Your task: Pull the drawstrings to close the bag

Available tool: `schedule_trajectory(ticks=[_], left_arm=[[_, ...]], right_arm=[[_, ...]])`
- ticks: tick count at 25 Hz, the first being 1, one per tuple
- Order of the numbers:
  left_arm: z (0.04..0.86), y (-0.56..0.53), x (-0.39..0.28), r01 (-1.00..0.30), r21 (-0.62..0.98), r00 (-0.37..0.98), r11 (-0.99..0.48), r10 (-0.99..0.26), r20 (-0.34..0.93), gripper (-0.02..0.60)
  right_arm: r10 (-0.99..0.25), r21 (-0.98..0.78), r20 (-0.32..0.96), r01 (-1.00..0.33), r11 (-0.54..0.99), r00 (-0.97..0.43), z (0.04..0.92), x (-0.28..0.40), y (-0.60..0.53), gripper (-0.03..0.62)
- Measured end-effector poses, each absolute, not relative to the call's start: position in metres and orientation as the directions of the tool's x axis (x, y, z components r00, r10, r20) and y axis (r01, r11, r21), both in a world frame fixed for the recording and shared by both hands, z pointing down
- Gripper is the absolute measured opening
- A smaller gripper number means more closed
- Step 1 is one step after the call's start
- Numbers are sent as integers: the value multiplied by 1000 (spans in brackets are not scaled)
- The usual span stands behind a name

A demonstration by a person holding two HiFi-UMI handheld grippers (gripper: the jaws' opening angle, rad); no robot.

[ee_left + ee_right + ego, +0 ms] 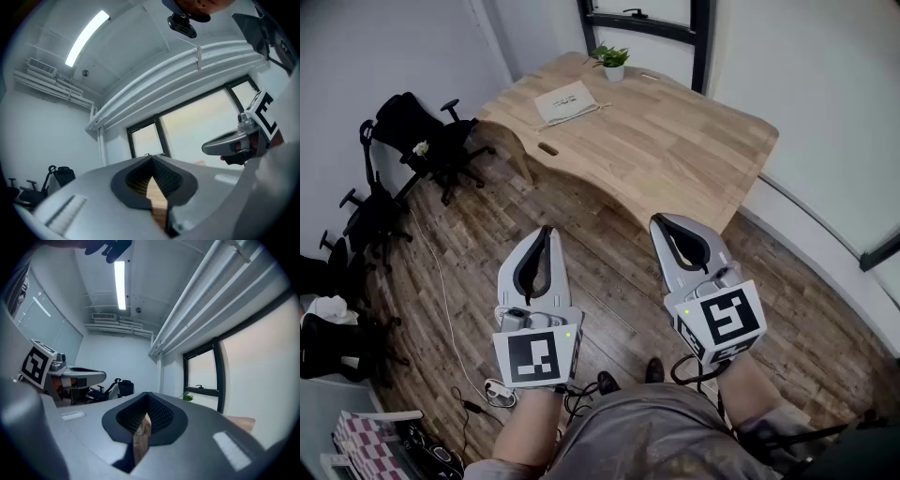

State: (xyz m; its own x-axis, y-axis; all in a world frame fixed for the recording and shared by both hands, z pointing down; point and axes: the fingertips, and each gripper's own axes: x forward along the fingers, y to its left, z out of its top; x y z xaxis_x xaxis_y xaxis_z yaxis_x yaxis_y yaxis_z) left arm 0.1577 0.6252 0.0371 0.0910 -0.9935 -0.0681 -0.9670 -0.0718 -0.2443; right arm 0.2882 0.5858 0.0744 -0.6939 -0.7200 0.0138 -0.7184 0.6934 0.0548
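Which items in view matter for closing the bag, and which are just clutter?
Job:
- drawstring bag, lying on the table
- left gripper and right gripper, both shut and empty, not yet at the table

Clutter:
- potted plant at the table's far edge
- office chairs at left

Open floor (609, 272) leads to the worktop (675, 141) at 12 o'clock. Office chairs (427, 141) crowd the floor at 10 o'clock.

wooden desk (656, 141), plank floor (609, 272)
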Motion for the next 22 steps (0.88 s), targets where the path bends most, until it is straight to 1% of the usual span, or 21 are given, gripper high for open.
schedule_trajectory(ticks=[7, 12, 16, 22], left_arm=[[39, 614, 174, -971, -234, 71, -53, -995, -72, 0], [48, 609, 176, -972, -232, 53, -39, -997, -54, 0], [53, 599, 162, -975, -220, 33, -23, -999, -43, 0], [73, 566, 128, -981, -191, 34, -27, -999, -32, 0]], right_arm=[[-700, 49, 8, -699, 714, -714, 76, 304, 570, 28], [-686, 29, 34, -686, 727, -727, 89, 304, 561, 28], [-670, 15, 9, -670, 742, -742, 89, 291, 550, 28], [-662, 9, 36, -663, 749, -748, 108, 259, 520, 31]])
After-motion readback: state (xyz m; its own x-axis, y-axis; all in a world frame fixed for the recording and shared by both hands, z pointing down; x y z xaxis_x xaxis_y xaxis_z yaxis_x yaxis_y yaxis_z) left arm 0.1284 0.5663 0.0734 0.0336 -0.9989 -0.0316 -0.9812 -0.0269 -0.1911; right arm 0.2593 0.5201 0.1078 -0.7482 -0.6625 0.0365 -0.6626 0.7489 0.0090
